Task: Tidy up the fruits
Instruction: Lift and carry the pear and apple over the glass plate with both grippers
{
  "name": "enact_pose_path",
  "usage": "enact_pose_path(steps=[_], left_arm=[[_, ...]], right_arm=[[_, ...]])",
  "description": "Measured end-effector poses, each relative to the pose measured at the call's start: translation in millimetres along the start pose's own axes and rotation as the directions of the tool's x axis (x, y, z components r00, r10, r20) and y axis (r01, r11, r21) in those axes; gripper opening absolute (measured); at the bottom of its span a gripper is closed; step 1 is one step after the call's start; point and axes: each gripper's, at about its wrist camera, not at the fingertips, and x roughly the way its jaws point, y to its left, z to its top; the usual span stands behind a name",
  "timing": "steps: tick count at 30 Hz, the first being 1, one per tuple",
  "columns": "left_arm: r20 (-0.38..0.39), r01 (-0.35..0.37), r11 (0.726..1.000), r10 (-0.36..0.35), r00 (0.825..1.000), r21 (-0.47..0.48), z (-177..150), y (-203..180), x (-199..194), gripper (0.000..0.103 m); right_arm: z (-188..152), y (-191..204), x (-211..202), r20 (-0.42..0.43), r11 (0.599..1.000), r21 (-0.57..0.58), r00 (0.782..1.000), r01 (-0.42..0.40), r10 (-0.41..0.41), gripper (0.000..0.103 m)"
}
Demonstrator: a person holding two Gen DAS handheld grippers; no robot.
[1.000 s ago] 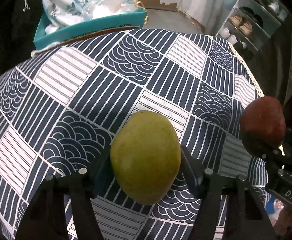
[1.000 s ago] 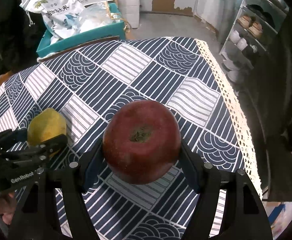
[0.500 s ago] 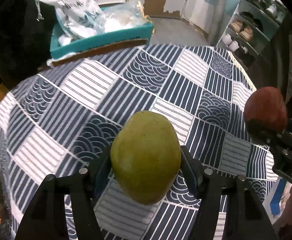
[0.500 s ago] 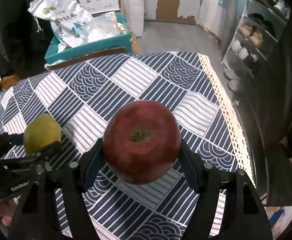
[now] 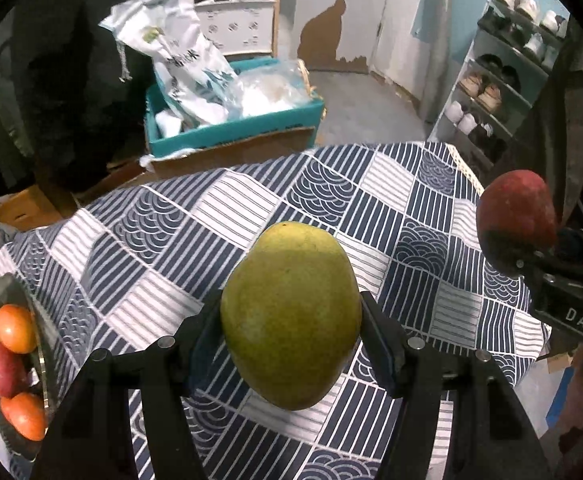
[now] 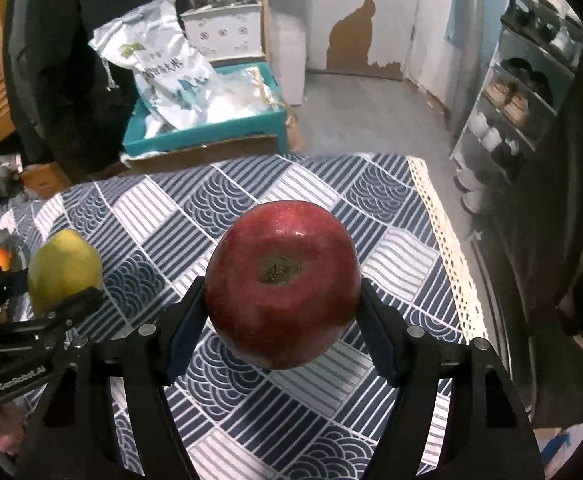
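My left gripper is shut on a yellow-green mango and holds it above the patterned tablecloth. My right gripper is shut on a red apple, also held above the cloth. The apple shows at the right of the left wrist view; the mango shows at the left of the right wrist view. A dark bowl with several red and orange fruits sits at the table's left edge.
A teal box with plastic bags stands on the floor behind the table. A shoe rack stands at the right. The table's lace-trimmed right edge drops to the floor.
Both grippers have risen and pulled back with their fruits. The fruit bowl has come into view at the left, and more of the room behind the table shows.
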Motion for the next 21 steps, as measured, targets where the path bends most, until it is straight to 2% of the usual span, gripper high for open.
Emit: enact_pose_path(steps=[5,16,21], left_arm=[[0.045,-0.024,1.0,0.023,0.999,0.018,-2,8,-24,0.066],[0.085,-0.027,0.998,0.032,0.996,-0.06,-6,46,-68,0.066],[0.112,-0.051,0.995,0.06,0.992,-0.085,-9,65,-86,0.066]], right_arm=[[5,18,-15,0.031,0.999,-0.027,0.999,-0.022,0.023,0.072],[14,59,-37,0.072,0.993,-0.088,0.994,-0.076,0.082,0.072],[21,78,-45,0.087,0.988,-0.101,0.988,-0.116,0.125,0.072]])
